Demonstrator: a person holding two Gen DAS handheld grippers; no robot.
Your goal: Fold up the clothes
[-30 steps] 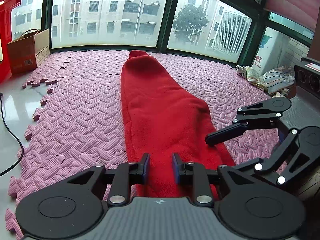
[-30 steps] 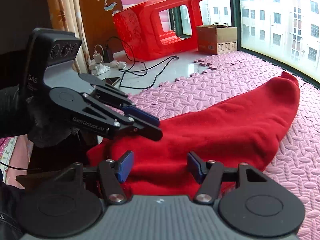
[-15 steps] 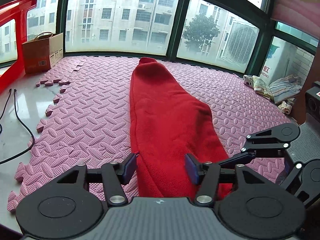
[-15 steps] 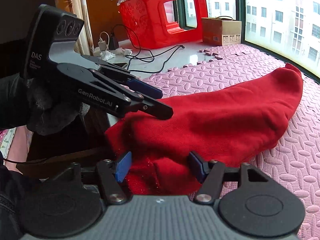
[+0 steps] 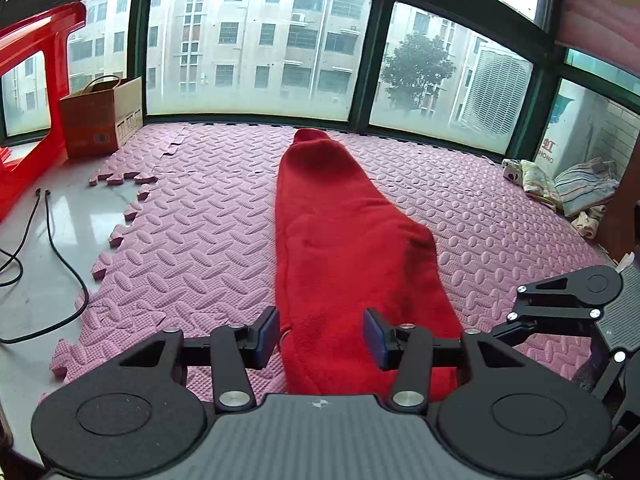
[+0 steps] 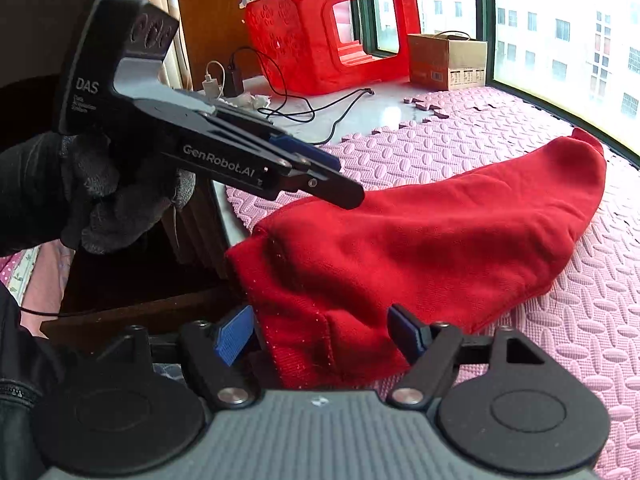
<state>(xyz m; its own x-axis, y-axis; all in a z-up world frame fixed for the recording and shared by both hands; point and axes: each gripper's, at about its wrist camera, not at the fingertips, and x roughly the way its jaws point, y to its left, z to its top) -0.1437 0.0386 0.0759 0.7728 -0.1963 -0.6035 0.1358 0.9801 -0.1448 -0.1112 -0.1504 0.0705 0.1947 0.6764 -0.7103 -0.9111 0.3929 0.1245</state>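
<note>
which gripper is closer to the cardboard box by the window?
Left. The left gripper sits at the near end of the red garment, on the side where the cardboard box stands. The right gripper is across the garment, farther off.

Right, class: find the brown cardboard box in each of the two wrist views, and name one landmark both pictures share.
Left wrist view: the cardboard box stands at the upper left, by the window, at the far corner of the pink foam mat.
Right wrist view: the box sits upper right of centre, just right of the red plastic stool.
Shared landmark: the long red garment lying on the mat.
</note>
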